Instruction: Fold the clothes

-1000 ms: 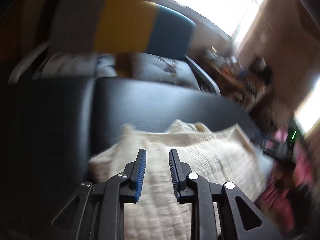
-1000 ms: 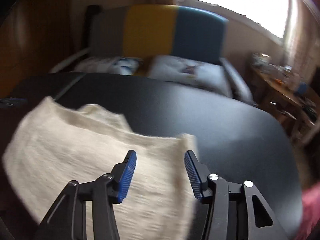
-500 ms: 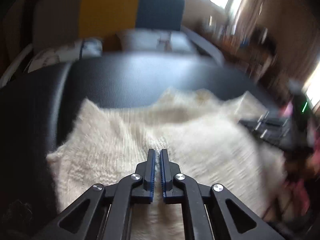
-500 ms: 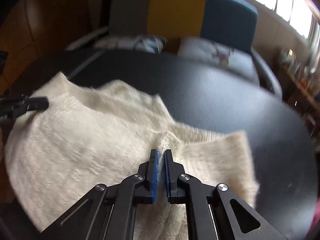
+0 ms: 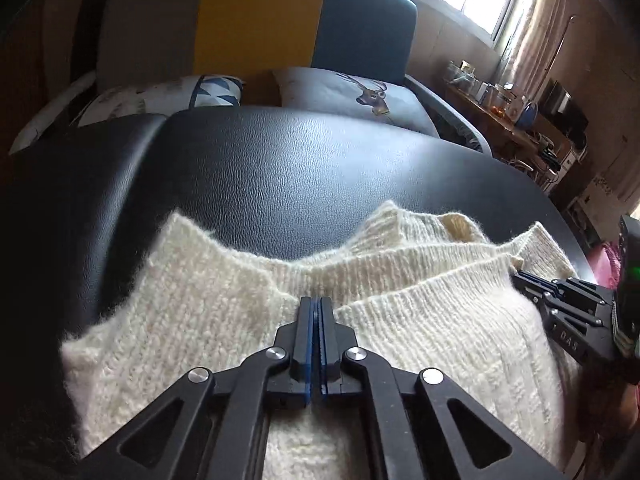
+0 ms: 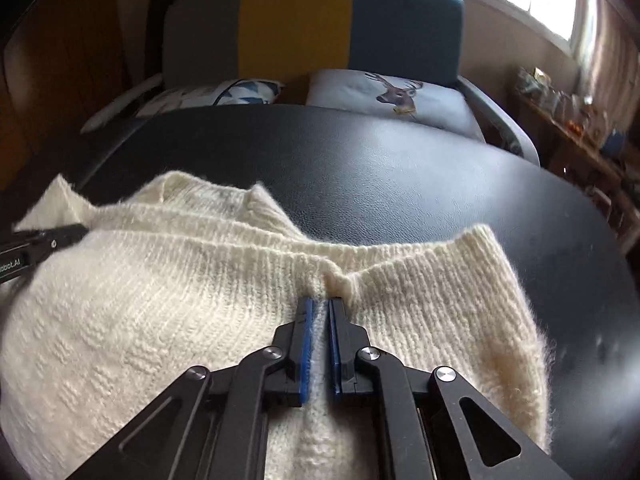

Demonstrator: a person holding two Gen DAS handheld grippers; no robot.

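Observation:
A cream knitted sweater (image 5: 208,332) lies partly bunched on a black leather-look table (image 5: 304,168). My left gripper (image 5: 316,300) is shut on a pinch of the knit near its upper edge. In the right wrist view the same sweater (image 6: 132,312) fills the lower half, and my right gripper (image 6: 319,302) is shut on a raised ridge of fabric close to the ribbed hem. Each gripper shows at the edge of the other's view: the right gripper (image 5: 560,300) at the far right, the left gripper (image 6: 40,240) at the far left.
Behind the table (image 6: 400,176) stands a sofa (image 5: 256,20) with grey, yellow and blue back panels and two cushions, one with a deer print (image 6: 400,96). A cluttered wooden shelf (image 5: 520,120) runs along the right under bright windows. Bare table surface lies beyond the sweater.
Both grippers were open above the sweater a second ago. They came down and shut on the knit, and now each holds a pinched fold; the hem has been drawn up toward the far edge.

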